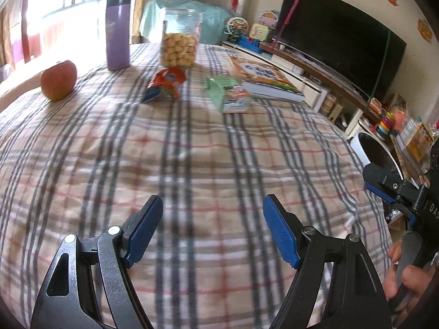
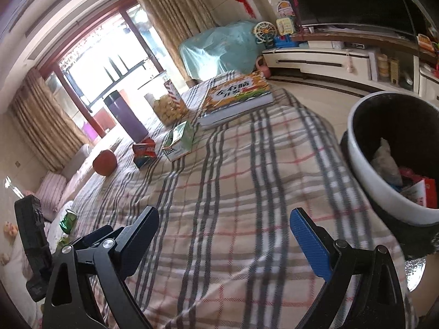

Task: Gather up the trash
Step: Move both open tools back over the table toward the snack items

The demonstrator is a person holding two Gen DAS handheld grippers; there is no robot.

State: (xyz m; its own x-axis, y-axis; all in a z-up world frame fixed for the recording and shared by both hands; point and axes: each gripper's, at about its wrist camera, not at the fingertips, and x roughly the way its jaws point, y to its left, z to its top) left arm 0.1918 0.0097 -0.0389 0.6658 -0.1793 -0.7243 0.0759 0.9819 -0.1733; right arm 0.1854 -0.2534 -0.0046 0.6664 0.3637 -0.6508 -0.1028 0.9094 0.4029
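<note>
A crumpled red and blue snack wrapper (image 1: 164, 83) and a green carton (image 1: 229, 94) lie on the plaid-covered table (image 1: 192, 164), far ahead of my left gripper (image 1: 212, 230), which is open and empty. In the right wrist view the wrapper (image 2: 144, 152) and carton (image 2: 179, 139) lie far ahead of my right gripper (image 2: 225, 235), also open and empty. A white trash bin (image 2: 365, 164) with trash inside stands right of the table. The bin (image 1: 367, 148) also shows in the left wrist view, with my right gripper (image 1: 384, 186) beside it.
An apple (image 1: 59, 79), a purple bottle (image 1: 118, 31), a jar of snacks (image 1: 179, 41) and a book (image 1: 263, 78) stand at the table's far side. A TV (image 1: 337, 35) on a low cabinet is to the right. A green can (image 2: 68, 220) lies left of the table.
</note>
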